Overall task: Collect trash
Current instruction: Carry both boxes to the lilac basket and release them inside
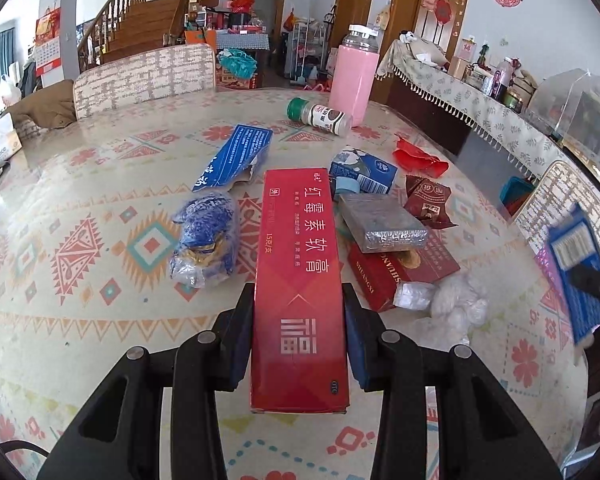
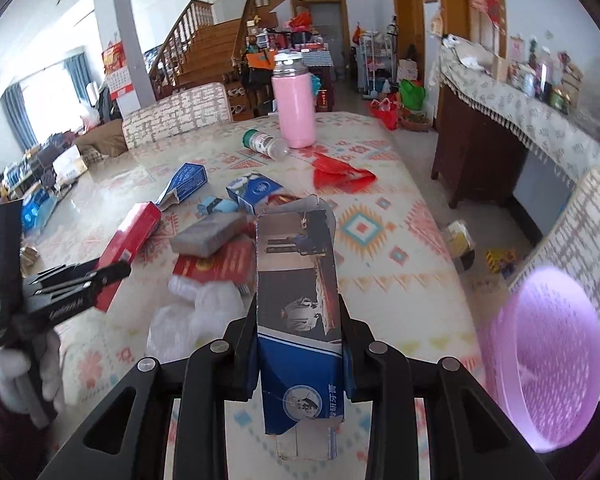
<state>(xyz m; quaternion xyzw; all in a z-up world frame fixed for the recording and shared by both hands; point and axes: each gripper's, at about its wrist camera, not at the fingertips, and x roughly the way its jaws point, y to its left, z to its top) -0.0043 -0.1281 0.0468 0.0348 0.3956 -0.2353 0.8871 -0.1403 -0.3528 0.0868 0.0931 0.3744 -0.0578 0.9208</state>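
My left gripper (image 1: 299, 300) is shut on a long red box (image 1: 296, 240), holding it by its near end just above the patterned table (image 1: 100, 320). In the right wrist view, my right gripper (image 2: 298, 304) is shut on a blue toothpaste box (image 2: 296, 272) with an open far flap. A pink mesh basket (image 2: 548, 360) sits close on the right of it, past the table edge. Loose trash lies mid-table: a crumpled blue wrapper (image 1: 206, 236), a torn blue box (image 1: 236, 156), a grey foil pack (image 1: 384, 222), a flat red carton (image 1: 400, 272) and white plastic film (image 1: 456, 304).
A pink flask (image 1: 354, 76) stands at the far side of the table, with a green-capped bottle (image 1: 320, 114) lying beside it. A red bag (image 1: 416, 158) and a blue-white carton (image 1: 364, 172) lie nearer. Chairs (image 1: 144, 76) stand at the far and right edges. A draped sideboard (image 1: 480, 108) runs along the right.
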